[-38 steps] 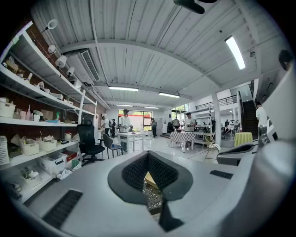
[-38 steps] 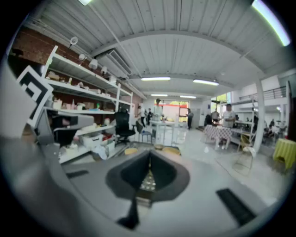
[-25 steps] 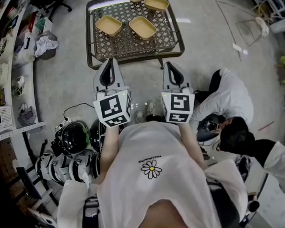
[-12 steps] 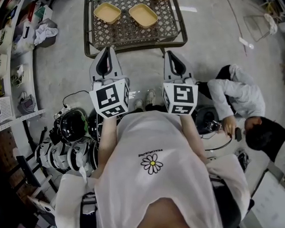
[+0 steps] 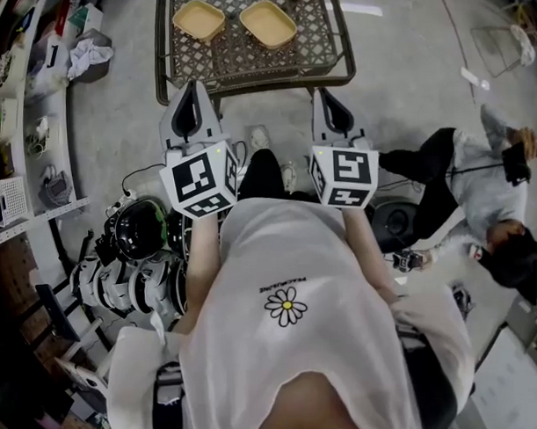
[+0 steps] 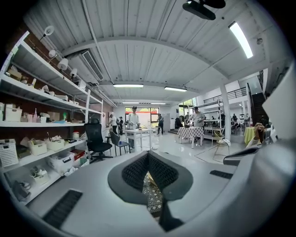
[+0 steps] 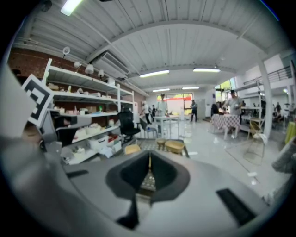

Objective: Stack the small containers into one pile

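My left gripper (image 5: 194,87) is pinched fully together with nothing in it, and my right gripper (image 5: 322,95) is the same, its jaws meeting on empty air. Ahead of both, not yet reached, stands the metal lattice table (image 5: 337,48), and on it sit the small containers: a shallow tan left container (image 5: 199,19) and a right container (image 5: 268,23) near it, not touching. I judge them light, thin-walled and fairly stiff, liable to skate on the lattice if nudged, so I would open up and pinch one side wall at the rim, inside and out
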Motion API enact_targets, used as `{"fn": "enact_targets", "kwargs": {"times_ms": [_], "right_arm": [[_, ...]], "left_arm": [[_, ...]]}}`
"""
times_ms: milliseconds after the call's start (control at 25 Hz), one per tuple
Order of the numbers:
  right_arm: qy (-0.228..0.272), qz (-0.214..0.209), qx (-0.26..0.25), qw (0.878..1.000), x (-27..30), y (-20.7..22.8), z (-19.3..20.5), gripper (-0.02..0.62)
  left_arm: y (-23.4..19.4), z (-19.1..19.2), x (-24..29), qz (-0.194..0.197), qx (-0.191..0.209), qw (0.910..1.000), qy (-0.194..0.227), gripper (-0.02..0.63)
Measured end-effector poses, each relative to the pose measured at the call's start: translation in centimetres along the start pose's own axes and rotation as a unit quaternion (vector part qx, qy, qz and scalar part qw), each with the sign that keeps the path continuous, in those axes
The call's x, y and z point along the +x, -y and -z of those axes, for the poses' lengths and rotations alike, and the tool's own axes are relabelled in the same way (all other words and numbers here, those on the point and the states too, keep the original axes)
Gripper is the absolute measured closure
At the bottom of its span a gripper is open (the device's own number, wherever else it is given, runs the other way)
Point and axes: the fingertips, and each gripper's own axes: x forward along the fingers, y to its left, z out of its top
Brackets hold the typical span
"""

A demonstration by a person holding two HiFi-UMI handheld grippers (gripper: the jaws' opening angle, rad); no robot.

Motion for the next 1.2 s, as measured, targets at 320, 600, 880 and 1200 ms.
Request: {"fn": "enact_targets", "kwargs": {"times_ms": [320,600,880,1200], "right_arm": [[0.012,0.022,0.005,1.0,2.8,1.9,-1.6,0.563],[0.009,0.039,0.006,0.999,9.2,3.3,-3.4,0.563],[0.013,0.062,0.0,0.998,17.2,3.9,-7.8,0.563],[-0.002,0.113,0.017,0.993,22.9,6.0,-10.3,0.563]], "left_arm": [[-0.7,-1.0,4.1,0.006,-0.007,0.9998,0.018,0.581],[-2.5,-1.6,11.2,0.016,-0.014,0.9995,0.025,0.581],[-5.0,-3.3,20.6,0.043,-0.019,0.9984,0.031,0.581],[-5.5,-4.4,29.3,0.088,-0.012,0.9958,0.02,0.581]]}}
